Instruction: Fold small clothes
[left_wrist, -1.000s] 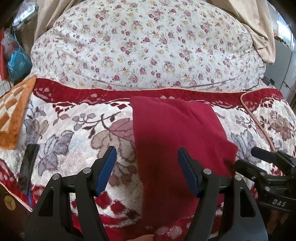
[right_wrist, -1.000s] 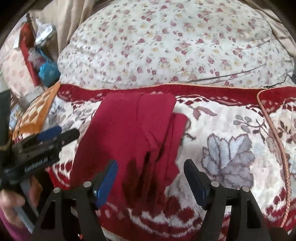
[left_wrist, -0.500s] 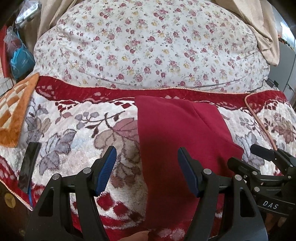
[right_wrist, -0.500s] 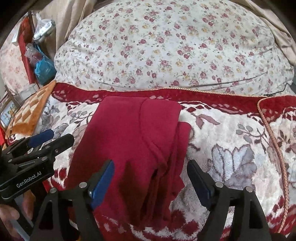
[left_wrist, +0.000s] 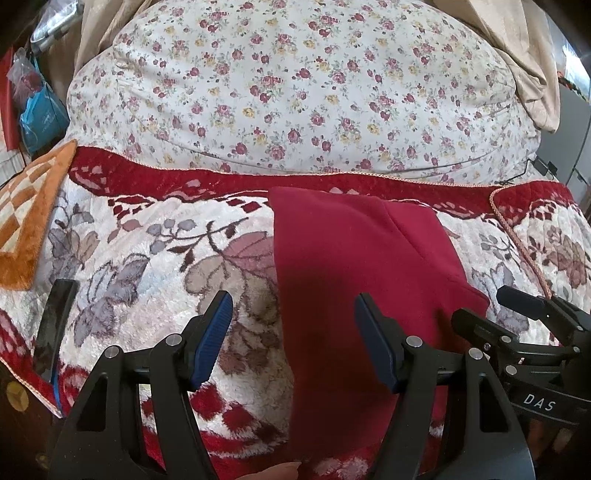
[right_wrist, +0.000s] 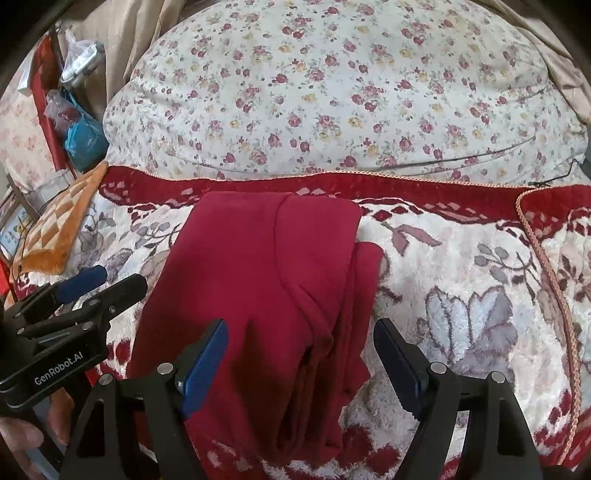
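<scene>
A dark red garment (left_wrist: 351, 277) lies folded in a long strip on the plush floral blanket (left_wrist: 147, 266); it also shows in the right wrist view (right_wrist: 266, 280), with stacked folded edges along its right side. My left gripper (left_wrist: 293, 339) is open and empty, hovering above the garment's near left edge. My right gripper (right_wrist: 301, 365) is open and empty above the garment's near end. Each gripper shows in the other's view: the right gripper (left_wrist: 524, 325) by the garment's right edge, the left gripper (right_wrist: 92, 291) by its left edge.
A large floral-print cushion (left_wrist: 295, 92) rises behind the blanket. An orange checked mat (left_wrist: 26, 221) lies at the left. A dark phone-like object (left_wrist: 55, 314) lies near the blanket's left edge. Bags (right_wrist: 81, 136) stand at far left. A second blanket edge with cord trim (right_wrist: 546, 266) lies at right.
Both grippers have drawn back slightly from the garment, which now sits a little farther off in both views. The garment has not moved. Both stay open.
</scene>
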